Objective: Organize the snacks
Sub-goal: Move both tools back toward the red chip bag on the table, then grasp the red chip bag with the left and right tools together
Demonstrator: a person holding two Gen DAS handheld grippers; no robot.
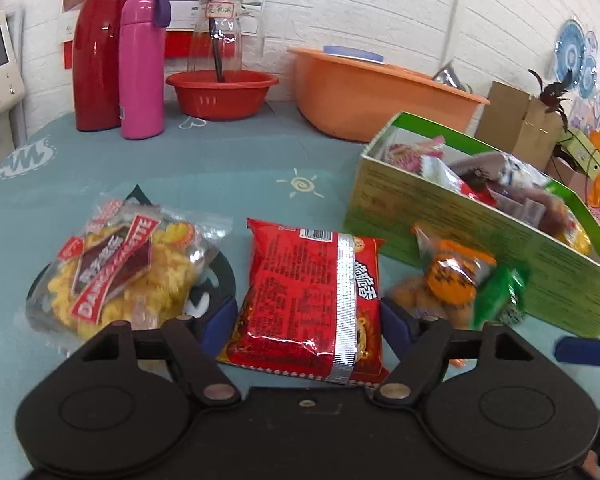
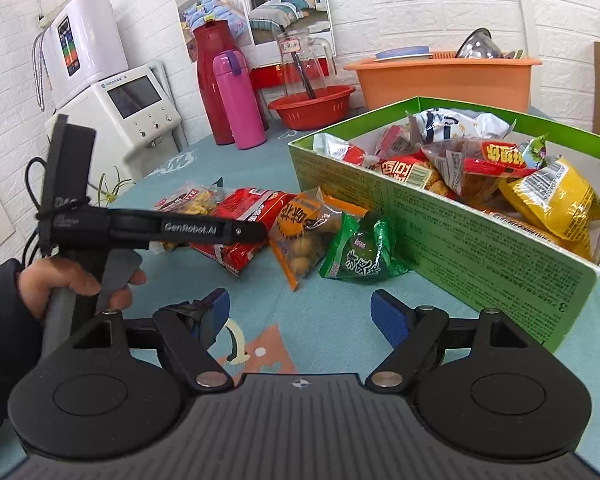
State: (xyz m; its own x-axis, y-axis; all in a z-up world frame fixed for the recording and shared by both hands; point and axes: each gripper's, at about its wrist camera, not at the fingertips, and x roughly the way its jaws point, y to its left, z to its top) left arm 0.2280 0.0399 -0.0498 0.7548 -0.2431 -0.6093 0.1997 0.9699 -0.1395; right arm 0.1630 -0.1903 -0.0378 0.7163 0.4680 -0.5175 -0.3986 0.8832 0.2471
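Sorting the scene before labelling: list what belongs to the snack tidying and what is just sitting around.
Part of the job:
green box holding snacks
red noodle packet
clear bag of yellow crisps
orange ball-snack bag
green packet

Just lying about:
red flask
pink bottle
glass jug
red bowl
orange tub

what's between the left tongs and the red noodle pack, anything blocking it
Nothing visible. The left tongs stand open with the red noodle pack already between their pads, and no other packet lies across it.
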